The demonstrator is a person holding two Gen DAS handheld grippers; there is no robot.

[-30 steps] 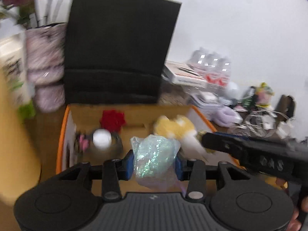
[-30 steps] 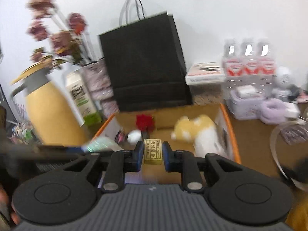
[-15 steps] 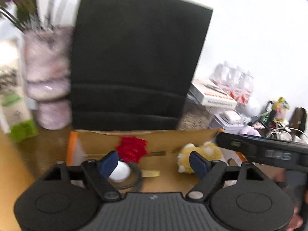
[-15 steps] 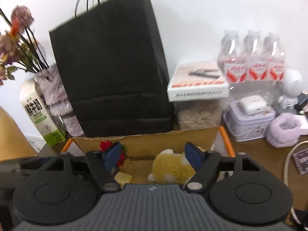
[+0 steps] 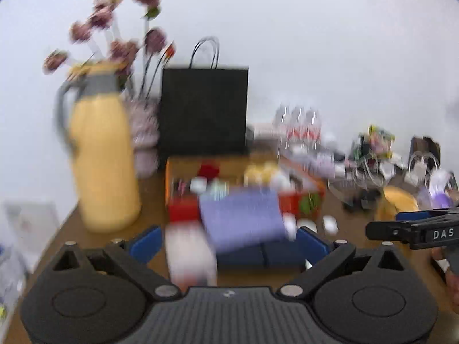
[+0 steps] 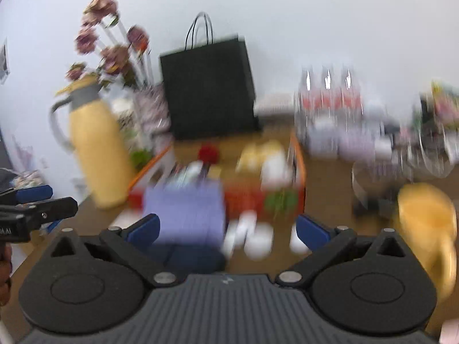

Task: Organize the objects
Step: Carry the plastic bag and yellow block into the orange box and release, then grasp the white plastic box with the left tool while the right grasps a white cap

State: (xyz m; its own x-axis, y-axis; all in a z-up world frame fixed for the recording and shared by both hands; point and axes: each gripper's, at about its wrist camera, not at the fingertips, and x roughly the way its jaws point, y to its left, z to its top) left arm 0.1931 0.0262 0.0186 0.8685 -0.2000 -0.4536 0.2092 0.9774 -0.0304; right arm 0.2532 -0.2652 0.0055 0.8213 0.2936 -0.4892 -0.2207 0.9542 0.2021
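Note:
Both views are motion-blurred. An open cardboard box (image 5: 172,177) (image 6: 298,154) with orange edges holds a red rosette (image 5: 208,169), a yellow plush toy (image 5: 259,173) (image 6: 259,150) and small items. In front of it lie a lilac pad (image 5: 241,218) (image 6: 186,212), a white bottle with a red cap (image 5: 188,246) and small white objects (image 6: 252,235). My left gripper (image 5: 228,242) is open and empty, held back from the box. My right gripper (image 6: 226,228) is open and empty. Each gripper shows at the edge of the other's view (image 5: 413,230) (image 6: 31,209).
A yellow thermos jug (image 5: 101,157) stands left of the box, beside a vase of dried flowers (image 5: 143,132). A black paper bag (image 5: 203,111) stands behind the box. Water bottles (image 6: 327,94), cables and clutter fill the right. A yellow round object (image 6: 427,218) lies at right.
Both grippers let go of what they held over the box, the shiny bag on the left and the small gold block on the right, opened, and pulled back away from the box.

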